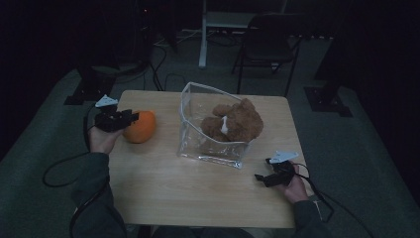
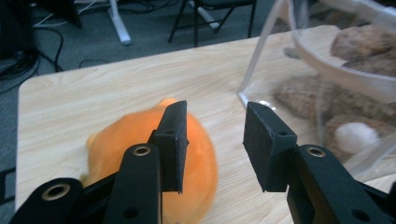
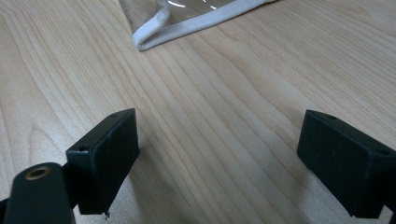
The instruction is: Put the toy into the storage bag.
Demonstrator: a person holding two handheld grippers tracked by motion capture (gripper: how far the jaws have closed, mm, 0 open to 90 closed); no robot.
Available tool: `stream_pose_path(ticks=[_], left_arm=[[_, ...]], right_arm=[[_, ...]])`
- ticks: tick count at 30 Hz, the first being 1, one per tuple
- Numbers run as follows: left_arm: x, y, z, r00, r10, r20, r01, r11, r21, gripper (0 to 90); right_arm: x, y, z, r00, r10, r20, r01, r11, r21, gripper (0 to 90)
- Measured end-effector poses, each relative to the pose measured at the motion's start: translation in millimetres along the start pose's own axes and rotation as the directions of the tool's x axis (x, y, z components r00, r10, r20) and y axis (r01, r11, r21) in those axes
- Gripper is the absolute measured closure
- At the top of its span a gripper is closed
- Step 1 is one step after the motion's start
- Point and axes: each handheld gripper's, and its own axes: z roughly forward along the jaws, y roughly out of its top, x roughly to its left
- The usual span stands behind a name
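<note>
At table's left, left tongs [image 2: 215, 140] part-open beside orange toy [image 2: 140, 163], gripping nothing; right tongs [image 3: 219, 163] wide open, empty.

The clear bin [image 1: 214, 126] stands near the middle of the table [image 1: 198, 193], toward its far edge, and a teddy bear [image 1: 237, 121] lies inside it, against the bin's right side. To the left of the bin, apart from it, a round plush toy [image 1: 140, 127] lies on the table. The left gripper [image 1: 130, 117] is just left of that toy, touching its far-left side, farther from the bin than the toy is. The right gripper [image 1: 263, 169] sits on the table just right of the bin's near right corner, a little nearer the person. Behind the bin, beyond the table's far edge, a chair [image 1: 267, 42] stands on the floor.
</note>
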Motion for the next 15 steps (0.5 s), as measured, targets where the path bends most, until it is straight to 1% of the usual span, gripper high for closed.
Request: stream_pose_path(ticks=[3, 6, 10, 13, 14, 15], left_arm=[[6.4, -4.6, 1.2, 0.9998, -0.020, -0.004, 0.020, 0.9998, 0.003, 61.2], [12.4, -7.6, 3.6, 0.9995, -0.020, -0.026, 0.021, 0.9996, 0.021, 63.1], [21.6, -12.7, 7.0, 0.9979, -0.047, -0.044, 0.049, 0.9983, 0.032, 64.9], [24.6, -17.6, 10.2, 0.9971, -0.061, -0.045, 0.063, 0.9971, 0.042, 66.7], [25.2, -19.4, 11.6, 0.9973, -0.053, -0.050, 0.056, 0.9971, 0.052, 67.3], [26.2, -21.7, 13.7, 0.9969, -0.057, -0.053, 0.060, 0.9966, 0.056, 67.6]], right_arm=[[0.0, 0.0, 0.0, 1.0000, 0.000, 0.000, 0.000, 1.000, 0.000, 12.0], [0.0, 0.0, 0.0, 1.0000, 0.000, 0.000, 0.000, 1.000, 0.000, 12.0], [0.0, 0.0, 0.0, 1.0000, 0.000, 0.000, 0.000, 1.000, 0.000, 12.0], [0.0, 0.0, 0.0, 1.0000, 0.000, 0.000, 0.000, 1.000, 0.000, 12.1], [0.0, 0.0, 0.0, 1.0000, 0.000, 0.000, 0.000, 1.000, 0.000, 12.0], [0.0, 0.0, 0.0, 1.0000, 0.000, 0.000, 0.000, 1.000, 0.000, 12.0]])
